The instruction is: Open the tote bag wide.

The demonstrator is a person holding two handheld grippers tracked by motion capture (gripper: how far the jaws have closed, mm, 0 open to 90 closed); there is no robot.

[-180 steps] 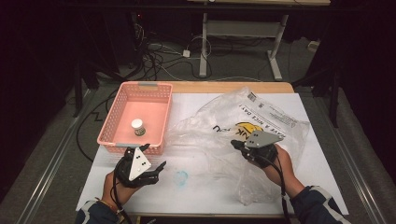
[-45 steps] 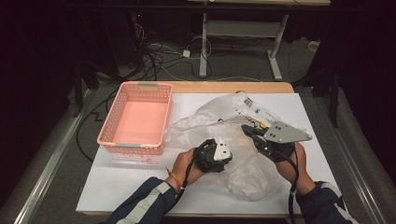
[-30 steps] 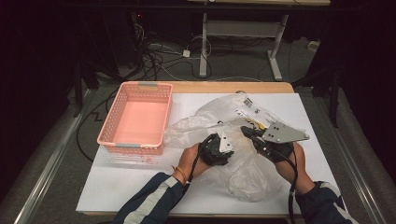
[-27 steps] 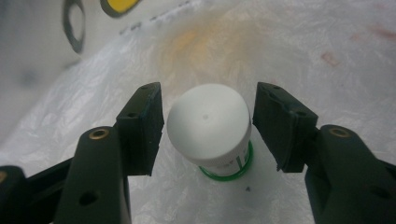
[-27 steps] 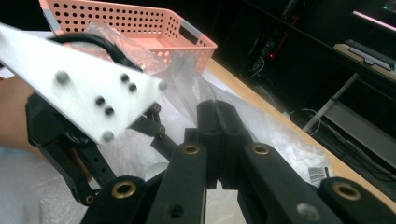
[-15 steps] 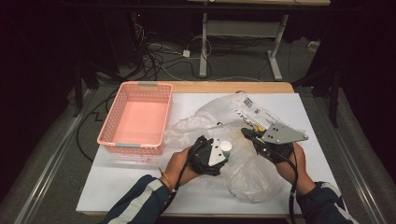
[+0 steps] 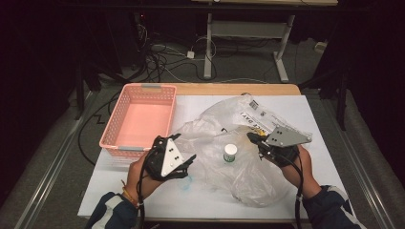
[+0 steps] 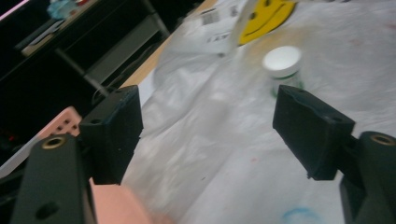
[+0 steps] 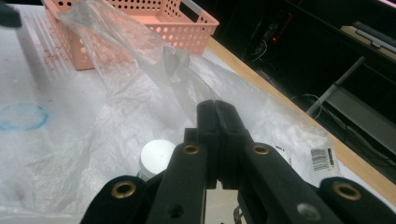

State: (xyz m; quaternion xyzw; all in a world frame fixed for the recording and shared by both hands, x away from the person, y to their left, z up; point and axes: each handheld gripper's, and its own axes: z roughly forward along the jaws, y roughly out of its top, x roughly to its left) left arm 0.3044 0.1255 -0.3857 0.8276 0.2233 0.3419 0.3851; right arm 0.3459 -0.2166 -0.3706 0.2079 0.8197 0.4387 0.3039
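Observation:
A small white-capped bottle (image 7: 230,153) stands upright inside the clear plastic bag (image 7: 253,177) spread over the middle of the table. My right gripper (image 7: 250,137) is shut on the bag's edge just right of the bottle and holds the film lifted. The right gripper view has the pinched film at the gripper tips (image 9: 215,105), with the bottle (image 9: 157,156) below them. My left gripper (image 7: 185,148) is left of the bag. Its jaws have just been opening and hold nothing. In the left gripper view the bottle (image 8: 282,63) sits well beyond the open left gripper (image 8: 210,126).
An empty pink basket (image 7: 111,133) stands at the table's left, close behind my left gripper. A faint blue ring mark (image 7: 187,181) lies on the white table top near the front edge. Desk legs and cables are on the floor beyond the table.
My left gripper came out of the bag and moved left and toward the person, opening its jaws. The bottle stays standing in the bag. The right gripper kept still.

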